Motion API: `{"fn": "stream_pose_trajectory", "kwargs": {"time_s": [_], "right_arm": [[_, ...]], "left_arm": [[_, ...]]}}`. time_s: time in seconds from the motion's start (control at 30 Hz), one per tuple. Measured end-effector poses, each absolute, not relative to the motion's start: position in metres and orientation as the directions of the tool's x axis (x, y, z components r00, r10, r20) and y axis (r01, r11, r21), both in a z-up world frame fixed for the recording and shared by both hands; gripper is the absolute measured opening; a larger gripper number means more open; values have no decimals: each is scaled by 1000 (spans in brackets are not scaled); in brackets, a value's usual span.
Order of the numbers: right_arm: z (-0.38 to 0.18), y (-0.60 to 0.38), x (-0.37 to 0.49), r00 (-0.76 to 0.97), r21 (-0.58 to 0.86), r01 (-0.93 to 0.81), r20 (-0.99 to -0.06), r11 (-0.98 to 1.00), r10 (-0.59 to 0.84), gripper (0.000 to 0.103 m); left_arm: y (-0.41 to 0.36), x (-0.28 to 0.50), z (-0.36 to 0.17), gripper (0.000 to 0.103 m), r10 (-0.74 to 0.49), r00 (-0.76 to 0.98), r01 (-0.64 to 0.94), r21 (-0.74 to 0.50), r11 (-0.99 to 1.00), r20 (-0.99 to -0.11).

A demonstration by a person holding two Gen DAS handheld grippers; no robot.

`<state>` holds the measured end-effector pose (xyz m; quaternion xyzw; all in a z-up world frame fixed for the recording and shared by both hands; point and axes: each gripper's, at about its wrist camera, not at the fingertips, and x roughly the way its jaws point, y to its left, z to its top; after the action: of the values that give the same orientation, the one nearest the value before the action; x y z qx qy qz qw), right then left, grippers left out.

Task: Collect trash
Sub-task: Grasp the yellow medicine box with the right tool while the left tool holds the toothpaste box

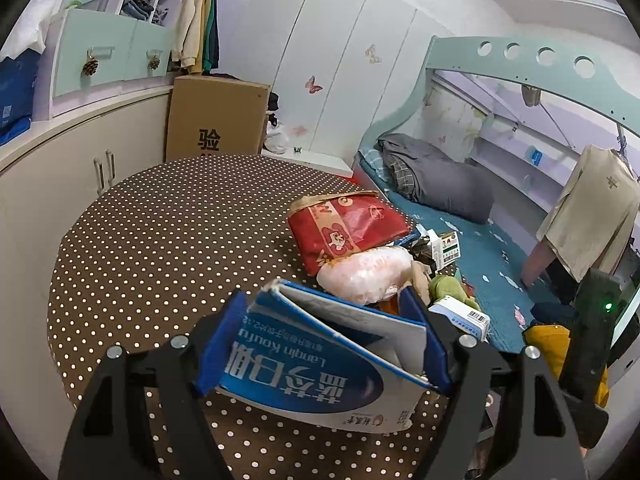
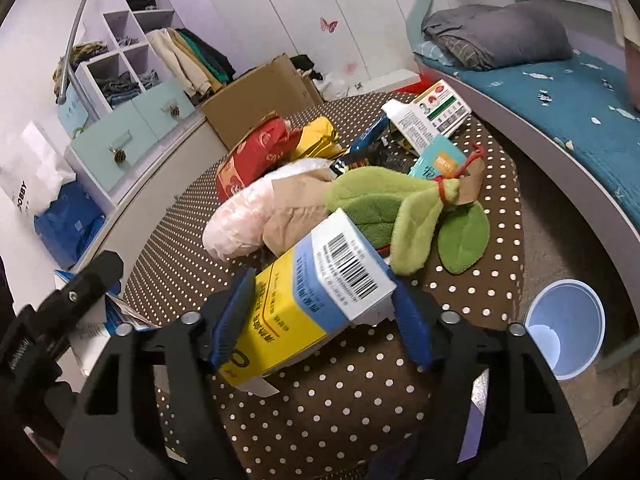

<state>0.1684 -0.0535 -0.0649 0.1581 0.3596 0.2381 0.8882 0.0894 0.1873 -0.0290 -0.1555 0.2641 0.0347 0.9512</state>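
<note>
Trash: a blue-and-white box (image 1: 320, 364) is clamped by the left gripper (image 1: 324, 344); a yellow box (image 2: 316, 304) is gripped by the right gripper (image 2: 324, 320) above the dotted table (image 2: 352, 400).

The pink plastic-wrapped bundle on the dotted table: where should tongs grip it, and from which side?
Grip the pink bundle across its rounded free end, coming from the bare dotted table side. Its other end is buried under the tan paper and the green plush leaves.
</note>
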Motion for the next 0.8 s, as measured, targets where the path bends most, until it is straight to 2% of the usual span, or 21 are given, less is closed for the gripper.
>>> {"fn": "stream_pose_trajectory", "kwargs": {"time_s": [0.13, 0.37, 0.43, 0.47, 0.5, 0.57, 0.63, 0.8], "right_arm": [[-59, -64, 162, 629, 449, -325, -555, 832, 545, 51], [-31, -76, 144, 694, 342, -376, -512, 862, 506, 49], [-23, -69, 137, 737, 205, -398, -508, 894, 445, 49], [-20, -60, 130, 771, 79, -423, -492, 903, 404, 49], [-20, -55, 128, 775, 28, -441, -493, 897, 396, 50], [-27, -38, 128, 747, -57, -506, -529, 861, 404, 65], [-37, -30, 131, 723, -56, -532, -548, 845, 420, 79], [-76, -15, 154, 612, 83, -544, -641, 835, 462, 79]], "left_arm": [[186, 88, -27, 76, -27, 862, -135, -282, 950, -506], [175, 86, -23, 76, -50, 869, -99, -272, 957, -493], [172, 85, -22, 76, -47, 870, -97, -264, 960, -490], [171, 84, -22, 76, -47, 871, -96, -262, 960, -490], [171, 83, -23, 76, -47, 870, -97, -263, 960, -491], [173, 81, -25, 76, -39, 868, -107, -264, 959, -495], [176, 80, -28, 77, -32, 866, -118, -265, 957, -499], [185, 78, -32, 77, -9, 858, -150, -268, 952, -514]]}}
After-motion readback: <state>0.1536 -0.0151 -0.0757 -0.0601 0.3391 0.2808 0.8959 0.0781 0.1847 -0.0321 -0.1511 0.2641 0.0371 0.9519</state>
